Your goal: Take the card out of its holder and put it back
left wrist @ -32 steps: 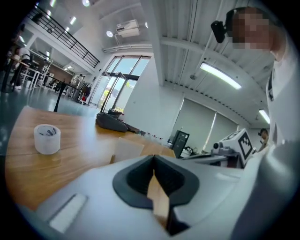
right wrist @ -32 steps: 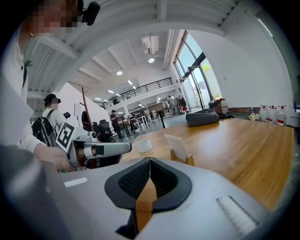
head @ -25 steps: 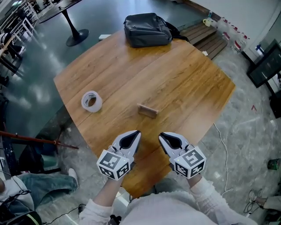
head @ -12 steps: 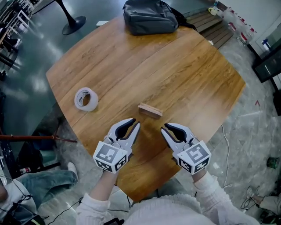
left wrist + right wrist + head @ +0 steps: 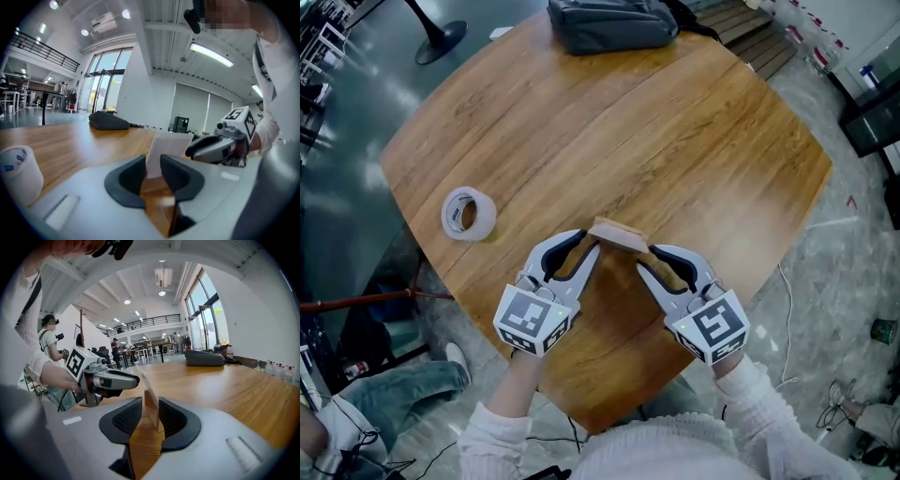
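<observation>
My left tongs (image 5: 584,246) and right tongs (image 5: 651,260), jaws just opened and now spread with nothing pinched, flank the wooden holder (image 5: 617,236) near my edge of the table (image 5: 675,141), the white card (image 5: 166,147) standing upright in it.

Left tool (image 5: 589,243), right tool (image 5: 645,259) angled inward; jaws just spread apart, card (image 5: 166,147) between each pair, unclamped.
</observation>
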### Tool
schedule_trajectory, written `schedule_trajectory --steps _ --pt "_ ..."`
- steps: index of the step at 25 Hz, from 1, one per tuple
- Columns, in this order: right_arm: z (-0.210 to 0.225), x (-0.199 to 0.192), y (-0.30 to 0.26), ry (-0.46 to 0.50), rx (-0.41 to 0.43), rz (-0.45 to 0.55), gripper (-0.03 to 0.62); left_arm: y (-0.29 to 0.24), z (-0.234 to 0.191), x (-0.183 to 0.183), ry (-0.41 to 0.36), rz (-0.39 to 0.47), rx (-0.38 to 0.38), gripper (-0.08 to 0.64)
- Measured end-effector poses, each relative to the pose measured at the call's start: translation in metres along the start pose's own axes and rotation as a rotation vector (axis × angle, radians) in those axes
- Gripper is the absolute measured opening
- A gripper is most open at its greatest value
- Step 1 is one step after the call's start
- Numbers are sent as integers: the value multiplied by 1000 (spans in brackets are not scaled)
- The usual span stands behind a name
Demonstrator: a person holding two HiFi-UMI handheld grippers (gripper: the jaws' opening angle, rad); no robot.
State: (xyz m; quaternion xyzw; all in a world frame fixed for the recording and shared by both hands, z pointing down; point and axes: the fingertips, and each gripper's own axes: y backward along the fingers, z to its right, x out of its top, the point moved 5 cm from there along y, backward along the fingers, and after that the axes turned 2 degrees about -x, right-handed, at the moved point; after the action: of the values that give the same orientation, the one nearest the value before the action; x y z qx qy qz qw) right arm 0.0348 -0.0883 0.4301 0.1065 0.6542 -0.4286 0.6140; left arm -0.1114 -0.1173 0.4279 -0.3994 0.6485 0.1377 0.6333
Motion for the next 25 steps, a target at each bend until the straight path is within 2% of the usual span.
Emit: schedule_trajectory --steps 5,10,20,25 --pt "3 3 -7 49 -11 3 106 -7 -5 2 -34 -5 -22 111" --pt "9 5 -9 49 -37 -1 104 -11 -5 5 -72 3 -55 120" --pt "9 11 -11 152 -40 47 49 -15 -2 8 -107 11 -91 115" --pt "10 12 -11 164 -45 54 40 -17 -1 10 -116 21 -95 92"
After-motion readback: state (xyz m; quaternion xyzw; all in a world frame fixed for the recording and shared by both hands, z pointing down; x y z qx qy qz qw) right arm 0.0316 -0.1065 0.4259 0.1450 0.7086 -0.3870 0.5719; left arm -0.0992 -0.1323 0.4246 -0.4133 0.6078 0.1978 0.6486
